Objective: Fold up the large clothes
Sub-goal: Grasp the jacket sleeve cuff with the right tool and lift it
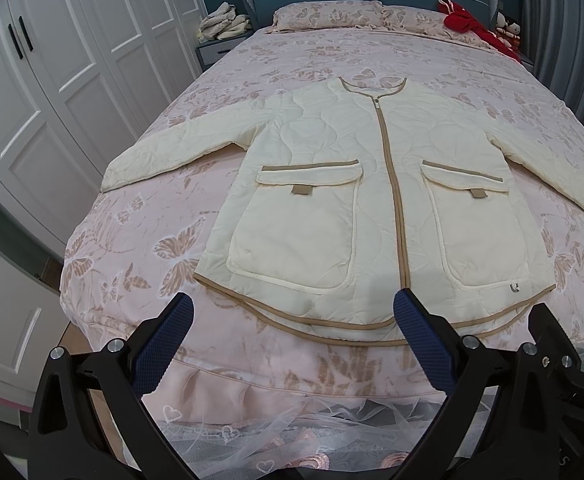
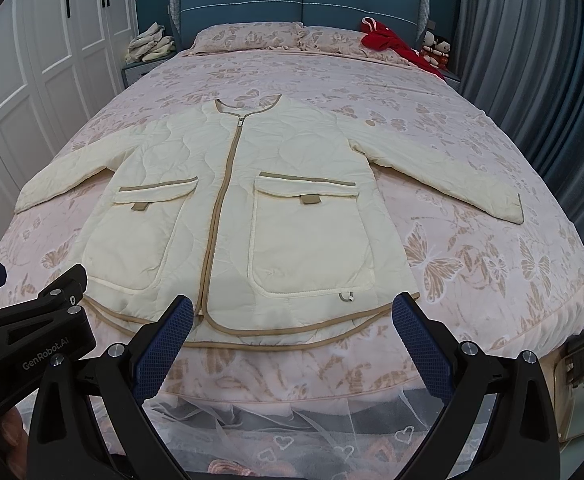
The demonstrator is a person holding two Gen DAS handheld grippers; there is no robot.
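A cream quilted jacket point(image 1: 331, 184) with tan trim lies flat on the bed, front up, zipped, both sleeves spread out to the sides. It also shows in the right wrist view point(image 2: 292, 200). My left gripper point(image 1: 293, 312) is open and empty, hovering just short of the jacket's hem, left of the zipper. My right gripper point(image 2: 292, 312) is open and empty, just short of the hem, right of the zipper. The left gripper's body shows at the left edge of the right wrist view point(image 2: 32, 320).
The bed point(image 1: 140, 248) has a pink butterfly quilt and a lace skirt along its foot. A red garment point(image 2: 395, 46) and dolls lie by the pillows. Folded clothes point(image 1: 224, 24) sit on a nightstand. White wardrobes point(image 1: 52, 80) stand left, curtains point(image 2: 531, 60) right.
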